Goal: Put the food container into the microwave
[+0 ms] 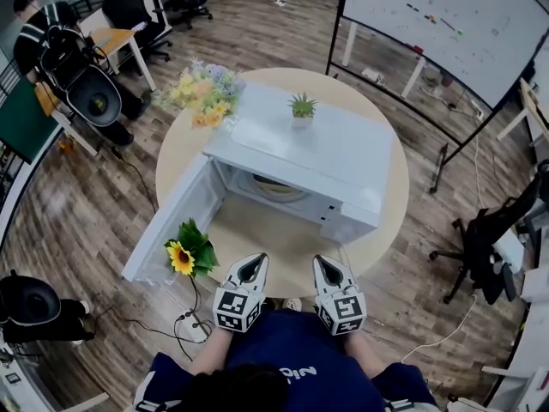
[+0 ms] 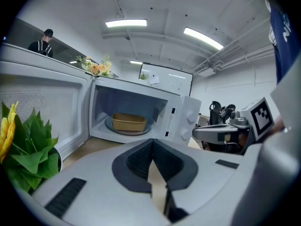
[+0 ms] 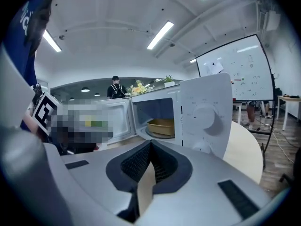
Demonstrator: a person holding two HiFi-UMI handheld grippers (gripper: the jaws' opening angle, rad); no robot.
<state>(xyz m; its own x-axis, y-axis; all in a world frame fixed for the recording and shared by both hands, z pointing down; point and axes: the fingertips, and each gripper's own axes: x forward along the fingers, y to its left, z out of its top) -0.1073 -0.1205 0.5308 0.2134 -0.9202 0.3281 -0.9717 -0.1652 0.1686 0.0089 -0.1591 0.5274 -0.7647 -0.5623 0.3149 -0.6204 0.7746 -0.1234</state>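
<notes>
Our left gripper [image 1: 252,264] and right gripper [image 1: 327,267], both closed and empty, hover at the table's [image 1: 401,187] near edge; the food container [image 2: 128,122] lies ahead, inside the microwave [image 1: 300,144]

- dark blue shirt [image 1: 292,346] with white lettering on the front
- left tool [image 1: 255,264]: pale grey shell narrowing to a point, with a dark hollow on top
- right tool [image 1: 326,265]: the same pale grey wedge shape
- a white cube [image 1: 236,309] with black square markers on the left tool, and a matching one on the right
- dark ribbed pads [image 2: 138,161] line each tool's v-shaped notch, with black slots on the shell
</notes>
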